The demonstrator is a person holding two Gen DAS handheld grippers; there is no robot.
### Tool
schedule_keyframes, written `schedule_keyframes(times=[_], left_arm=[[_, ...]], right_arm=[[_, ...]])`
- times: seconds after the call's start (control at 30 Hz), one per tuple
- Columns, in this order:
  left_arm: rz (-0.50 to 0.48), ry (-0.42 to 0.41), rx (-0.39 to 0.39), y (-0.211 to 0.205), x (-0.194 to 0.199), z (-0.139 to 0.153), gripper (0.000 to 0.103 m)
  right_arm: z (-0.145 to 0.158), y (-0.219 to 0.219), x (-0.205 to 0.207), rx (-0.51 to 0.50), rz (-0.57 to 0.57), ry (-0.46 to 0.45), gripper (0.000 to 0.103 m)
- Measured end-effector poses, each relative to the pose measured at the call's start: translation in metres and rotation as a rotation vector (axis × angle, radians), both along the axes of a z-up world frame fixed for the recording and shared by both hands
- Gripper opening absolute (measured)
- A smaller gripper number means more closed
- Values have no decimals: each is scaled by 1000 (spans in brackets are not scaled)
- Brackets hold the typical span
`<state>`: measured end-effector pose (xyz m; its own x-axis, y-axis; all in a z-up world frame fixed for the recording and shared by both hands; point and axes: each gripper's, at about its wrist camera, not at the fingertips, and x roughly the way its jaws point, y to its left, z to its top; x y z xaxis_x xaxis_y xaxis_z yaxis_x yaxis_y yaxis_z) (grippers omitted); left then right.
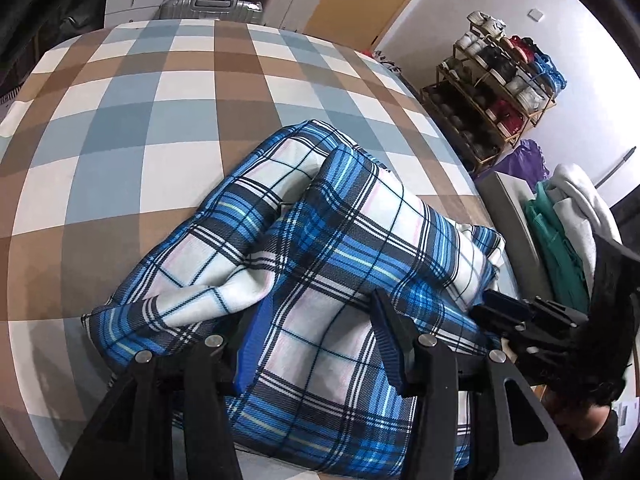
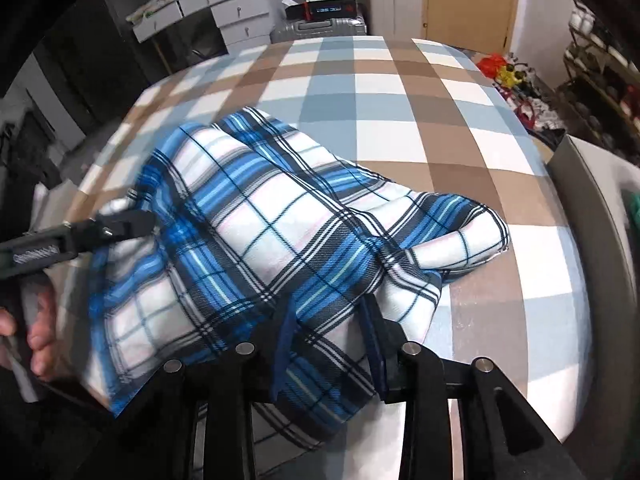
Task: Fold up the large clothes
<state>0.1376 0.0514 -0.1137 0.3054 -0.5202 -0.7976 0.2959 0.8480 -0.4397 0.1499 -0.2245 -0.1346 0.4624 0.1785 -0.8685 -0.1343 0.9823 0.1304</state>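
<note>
Gripping bunched plaid garment on checked bed: left tool and right tool each clamped on cloth.

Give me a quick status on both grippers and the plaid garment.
Left gripper and right gripper: fabric between fingers, grip unclear. Plaid garment bunched on checked bed, unfolded. Nothing in the way.

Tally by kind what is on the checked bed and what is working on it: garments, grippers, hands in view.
Plaid garments: 1, the blue and white plaid garment lying bunched on the bed cover
Grippers: 2, the left gripper and the right gripper, each with plaid cloth between its fingers
Hands in view: 1, a hand behind the left gripper
Total: 4
</note>
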Motion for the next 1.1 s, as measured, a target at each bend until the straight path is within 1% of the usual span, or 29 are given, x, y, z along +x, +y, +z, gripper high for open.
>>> schedule_keyframes(times=[0.07, 0.1, 0.13, 0.17, 0.2, 0.23, 0.3, 0.33, 0.37, 0.43, 0.47, 0.5, 0.6, 0.67, 0.73, 0.77, 0.8, 0.83, 0.87, 0.9, 0.93, 0.97, 1.0, 1.03, 1.07, 1.1], left_arm=[[-3, 3, -1, 1, 0, -1, 44], [-1, 5, -3, 2, 0, -1, 44], [2, 9, -5, 3, 0, -1, 44], [6, 13, -9, 3, 1, -1, 44], [9, 15, -12, 4, 1, -2, 44], [13, 17, -13, 4, 1, -2, 44], [16, 17, -8, 3, 1, -2, 44], [14, 14, -3, 2, 1, -2, 44], [11, 9, 3, 0, 0, -2, 44], [7, 0, 12, -1, -1, -2, 44], [6, -2, 14, -1, -1, -2, 44], [4, -3, 16, -2, -1, -2, 44], [4, -1, 15, -2, 0, -2, 44], [3, 1, 12, -2, 0, -2, 44], [0, -4, 22, -2, -1, 1, 44], [4, -18, 36, -2, -2, 4, 44], [13, -56, 61, 0, -6, 13, 44], [23, -113, 59, 3, -11, 25, 44], [27, -168, 40, 7, -15, 35, 44], [33, -220, 30, 10, -18, 44, 45], [57, -259, 44, 14, -19, 51, 48], [77, -256, 55, 17, -17, 50, 58], [89, -225, 45, 20, -12, 44, 61], [90, -159, 20, 21, -4, 32, 61], [89, -100, 19, 21, 2, 20, 61], [96, -66, 40, 20, 5, 11, 61]], right_arm=[[14, -16, -7, 94, -7, -33, 31], [23, -29, -10, 142, -33, -70, 32], [32, -46, -12, 168, -82, -118, 34], [37, -57, -8, 166, -137, -146, 41], [40, -71, -5, 173, -184, -160, 45], [39, -83, 2, 201, -211, -154, 48], [31, -97, 18, 244, -247, -108, 48], [23, -107, 30, 273, -283, -65, 48], [18, -110, 35, 296, -293, -44, 48], [-1, -114, 53, 377, -309, 44, 48], [-10, -111, 59, 428, -291, 79, 48], [-11, -107, 54, 456, -276, 99, 48], [-30, -87, 54, 536, -219, 173, 48], [-32, -86, 52, 551, -218, 167, 48], [-30, -93, 49, 575, -232, 171, 48], [-25, -97, 46, 564, -235, 162, 48], [-16, -99, 42, 539, -236, 140, 48], [-4, -100, 37, 513, -231, 103, 48], [4, -100, 33, 494, -219, 76, 48], [22, -95, 25, 454, -189, 24, 48], [35, -87, 21, 426, -159, -14, 48], [41, -82, 19, 409, -132, -31, 48], [51, -68, 17, 384, -80, -45, 48], [58, -50, 16, 350, -28, -49, 49], [60, -34, 18, 304, 12, -43, 50], [58, -17, 20, 242, 45, -24, 50]])
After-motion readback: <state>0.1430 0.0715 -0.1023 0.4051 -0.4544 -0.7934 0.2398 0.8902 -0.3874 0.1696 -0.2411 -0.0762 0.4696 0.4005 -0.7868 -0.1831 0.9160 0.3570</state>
